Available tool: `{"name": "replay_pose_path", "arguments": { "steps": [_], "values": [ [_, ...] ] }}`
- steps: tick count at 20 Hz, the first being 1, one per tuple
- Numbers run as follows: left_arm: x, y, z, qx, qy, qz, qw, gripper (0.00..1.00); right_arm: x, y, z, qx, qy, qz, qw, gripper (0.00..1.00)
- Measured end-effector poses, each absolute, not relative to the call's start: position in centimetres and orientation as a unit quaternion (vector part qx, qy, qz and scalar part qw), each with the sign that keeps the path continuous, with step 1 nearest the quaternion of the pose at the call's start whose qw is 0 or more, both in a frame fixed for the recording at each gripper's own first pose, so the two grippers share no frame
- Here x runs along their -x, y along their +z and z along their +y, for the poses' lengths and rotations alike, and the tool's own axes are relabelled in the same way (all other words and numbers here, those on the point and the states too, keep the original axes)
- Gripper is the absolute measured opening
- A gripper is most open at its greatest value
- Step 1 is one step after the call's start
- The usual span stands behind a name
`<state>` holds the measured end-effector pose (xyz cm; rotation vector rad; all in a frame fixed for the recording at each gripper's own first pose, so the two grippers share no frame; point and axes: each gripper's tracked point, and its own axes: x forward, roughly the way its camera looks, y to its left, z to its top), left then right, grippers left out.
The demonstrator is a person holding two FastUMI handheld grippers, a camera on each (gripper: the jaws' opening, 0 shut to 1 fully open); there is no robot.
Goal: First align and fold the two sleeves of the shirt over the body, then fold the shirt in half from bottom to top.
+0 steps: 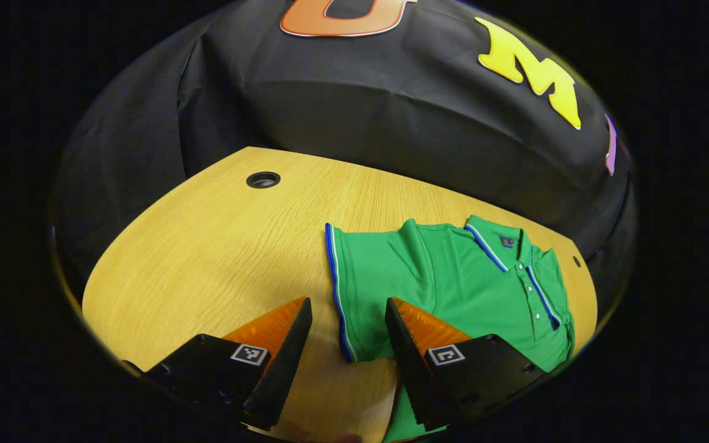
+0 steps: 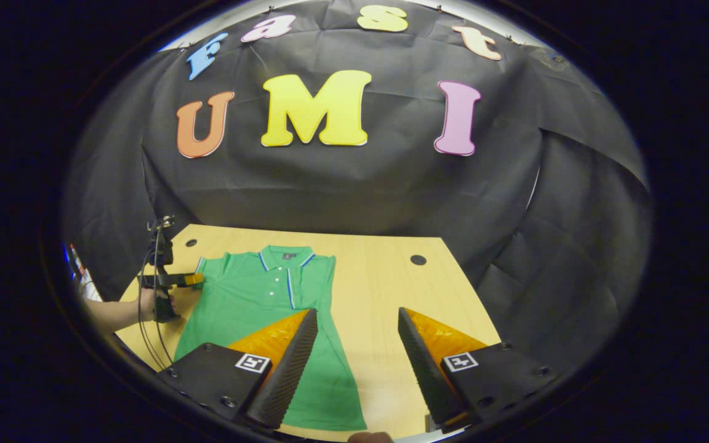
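Looking along the left gripper point(image 1: 348, 320), I see its fingers spread wide with nothing between them but bare table point(image 1: 219, 246) and the striped cuff of the near sleeve point(image 1: 367, 289). That sleeve lies flat, stretched out from the shirt point(image 1: 453, 289) toward the middle of the table, not folded over the body. The collar point(image 1: 496, 243) and the button placket show clearly from this side, with the collar toward the booth wall. A round hole point(image 1: 263, 179) sits in the tabletop, well apart from the cloth.

From the right gripper view I get the whole layout instead. The shirt point(image 2: 256, 307) lies face up on the left half of the table point(image 2: 385, 289), collar point(image 2: 287, 253) away from me, hem near the bottom edge. My right gripper point(image 2: 357, 344) hangs wide open over the shirt's right edge and the bare wood beside it, gripping nothing. Farther off at the shirt's left shoulder I see the other gripper point(image 2: 191, 280) held in a hand point(image 2: 164, 304), its tip right at the cloth; I cannot tell from here whether it touches. Two holes point(image 2: 418, 259) show in the tabletop in this view.
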<state>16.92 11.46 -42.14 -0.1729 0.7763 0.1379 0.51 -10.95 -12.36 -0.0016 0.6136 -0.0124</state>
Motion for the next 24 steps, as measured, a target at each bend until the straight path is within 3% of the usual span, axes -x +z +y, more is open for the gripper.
{"name": "replay_pose_path", "arguments": {
  "steps": [1,2,3,4,5,6,9,20,24],
  "values": [
    [-16.8,-42.1,11.4,0.066,0.068,0.375,0.922,0.73,-0.6,-12.4,-11.2,-0.001,-0.009,0.300,0.954,0.86],
    [-16.8,-42.5,11.7,0.039,0.075,0.378,0.922,0.80,-0.6,-12.4,-11.6,-0.005,-0.015,0.298,0.955,0.87],
    [-17.0,-42.6,11.8,0.032,0.075,0.372,0.925,0.67,-0.7,-12.4,-12.1,-0.010,-0.021,0.297,0.955,0.87],
    [-17.3,-42.4,11.3,0.038,0.078,0.366,0.927,0.47,-0.5,-12.8,-12.5,-0.014,-0.026,0.299,0.954,0.86],
    [-17.6,-42.5,11.1,0.036,0.079,0.366,0.927,0.20,-0.4,-13.0,-13.1,-0.017,-0.031,0.302,0.953,0.86],
    [-17.4,-42.4,11.0,0.027,0.076,0.367,0.927,0.23,-0.2,-13.2,-13.7,-0.021,-0.038,0.304,0.952,0.84],
    [-18.1,-41.4,9.8,0.034,0.052,0.361,0.931,0.03,0.1,-13.4,-15.2,-0.035,-0.054,0.305,0.950,0.86],
    [-20.1,-35.5,7.2,-0.022,0.018,0.327,0.945,0.03,-0.2,-14.3,-15.4,-0.066,-0.047,0.298,0.951,0.84],
    [-20.4,-34.4,3.1,-0.056,-0.023,0.321,0.945,0.03,0.5,-14.3,-17.0,-0.082,-0.064,0.295,0.950,0.87]
  ]
}}
